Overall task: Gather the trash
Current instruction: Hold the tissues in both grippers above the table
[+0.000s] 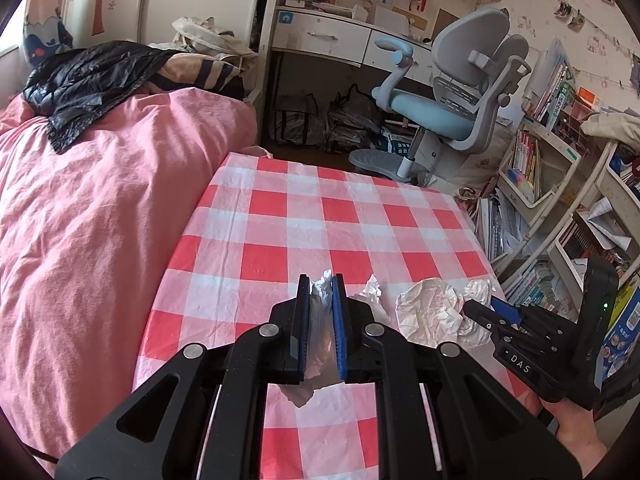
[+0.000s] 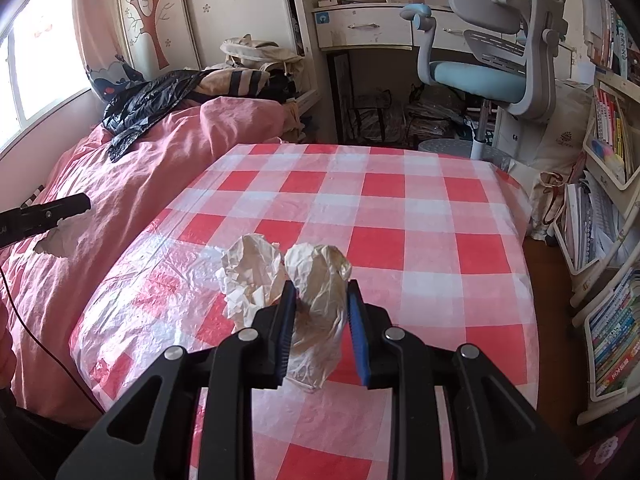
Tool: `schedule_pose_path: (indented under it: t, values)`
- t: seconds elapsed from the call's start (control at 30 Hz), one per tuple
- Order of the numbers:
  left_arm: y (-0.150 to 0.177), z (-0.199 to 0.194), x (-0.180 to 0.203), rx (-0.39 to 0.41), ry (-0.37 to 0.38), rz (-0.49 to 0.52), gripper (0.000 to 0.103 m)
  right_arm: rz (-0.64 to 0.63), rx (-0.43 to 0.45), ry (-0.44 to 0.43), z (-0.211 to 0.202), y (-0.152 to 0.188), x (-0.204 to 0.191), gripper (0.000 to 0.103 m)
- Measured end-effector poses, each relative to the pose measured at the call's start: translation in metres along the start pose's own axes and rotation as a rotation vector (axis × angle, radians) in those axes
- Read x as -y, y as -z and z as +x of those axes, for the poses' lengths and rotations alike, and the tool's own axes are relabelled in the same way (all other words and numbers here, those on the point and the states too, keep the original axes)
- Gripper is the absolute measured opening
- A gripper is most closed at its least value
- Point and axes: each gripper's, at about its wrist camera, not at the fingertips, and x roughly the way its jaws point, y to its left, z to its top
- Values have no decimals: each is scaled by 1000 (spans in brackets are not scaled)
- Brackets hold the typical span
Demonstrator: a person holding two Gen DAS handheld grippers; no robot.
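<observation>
- On the checked tablecloth [image 2: 400,216], right gripper [image 2: 320,300] pinches a crumpled beige paper ball [image 2: 320,280]; left gripper [image 1: 321,292] is pressed together on a thin white scrap [image 1: 320,286].
- A second crumpled wad [image 2: 248,276] lies just beside the held ball, touching it, ungripped.
- Risk: springy, light paper may slip from the smooth pads if the squeeze loosens; lifting may drag the neighbouring wad along.
- Risk: the glossy, wrinkled plastic cloth could snag on a fingertip.
- Black trash bag [image 2: 148,104], thin and crinkled, lies well apart on the pink bedding [image 2: 120,208].
</observation>
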Motion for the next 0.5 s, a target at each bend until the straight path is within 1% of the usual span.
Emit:
schedule_pose_path:
  t: [0.5]
  values:
    - [1,2,1,-1,-1,2,10,-5,5,-10,-1,0,-2,27]
